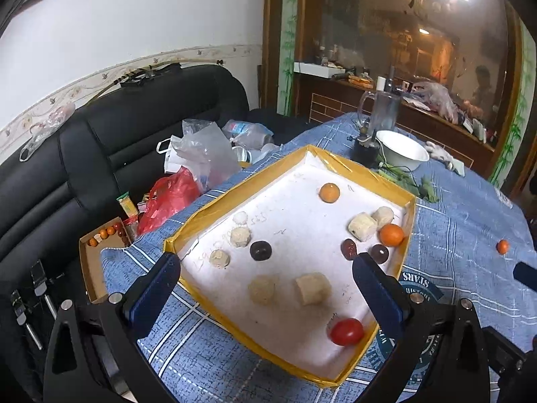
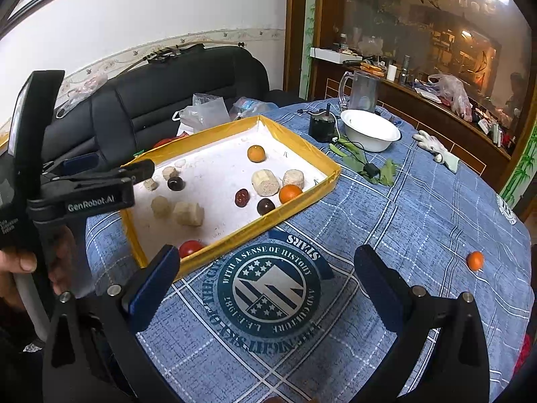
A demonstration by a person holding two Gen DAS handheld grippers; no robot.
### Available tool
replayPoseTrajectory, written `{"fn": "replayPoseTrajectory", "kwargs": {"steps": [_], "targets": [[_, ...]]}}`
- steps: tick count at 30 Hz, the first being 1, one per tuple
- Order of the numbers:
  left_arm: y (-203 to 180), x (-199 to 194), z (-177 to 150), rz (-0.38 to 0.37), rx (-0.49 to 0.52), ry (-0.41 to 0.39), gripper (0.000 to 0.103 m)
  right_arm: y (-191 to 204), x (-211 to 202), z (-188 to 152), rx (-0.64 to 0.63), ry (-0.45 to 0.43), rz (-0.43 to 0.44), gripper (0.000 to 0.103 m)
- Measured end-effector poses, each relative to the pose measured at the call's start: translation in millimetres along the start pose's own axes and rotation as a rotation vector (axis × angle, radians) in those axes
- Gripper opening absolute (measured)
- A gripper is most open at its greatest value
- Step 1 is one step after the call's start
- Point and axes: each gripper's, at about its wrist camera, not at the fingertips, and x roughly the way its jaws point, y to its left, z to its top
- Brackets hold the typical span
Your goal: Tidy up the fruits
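Nearest the right wrist lens, the right gripper (image 2: 266, 268) hangs with its blue-padded fingers (image 2: 152, 285) spread wide apart and empty above the printed emblem on the blue checked cloth covering the tabletop (image 2: 419, 208). At the far right of that frame a lone small orange (image 2: 475, 261) sits on the cloth, well apart from the tray (image 2: 235, 240). It looks light, round and smooth-skinned, likely to roll if nudged, so a pinch across its widest middle seems safest. In the left wrist view the left gripper (image 1: 266, 268) also stands open with nothing between its fingers, over the yellow-taped, white-floored cardboard tray. Glossy, thin-skinned and probably soft, the red tomato (image 1: 346, 331) lies low in the frame, while the pale cut chunks (image 1: 313, 288) look matte, rough and crumbly.
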Motion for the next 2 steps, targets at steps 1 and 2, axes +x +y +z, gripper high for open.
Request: {"fn": "replayPoseTrajectory", "kwargs": {"steps": [1, 2], "targets": [[-0.5, -0.9, 0.0, 0.003, 0.001, -0.002, 0.102, -0.6, -0.5, -0.6, 0.002, -0.001, 0.0, 0.103], [-1.2, -1.5, -0.1, 0.006, 0.004, -0.004, 0.102, -1.1, -1.4, -1.3, 0.004, -0.004, -0.002, 0.103]]}}
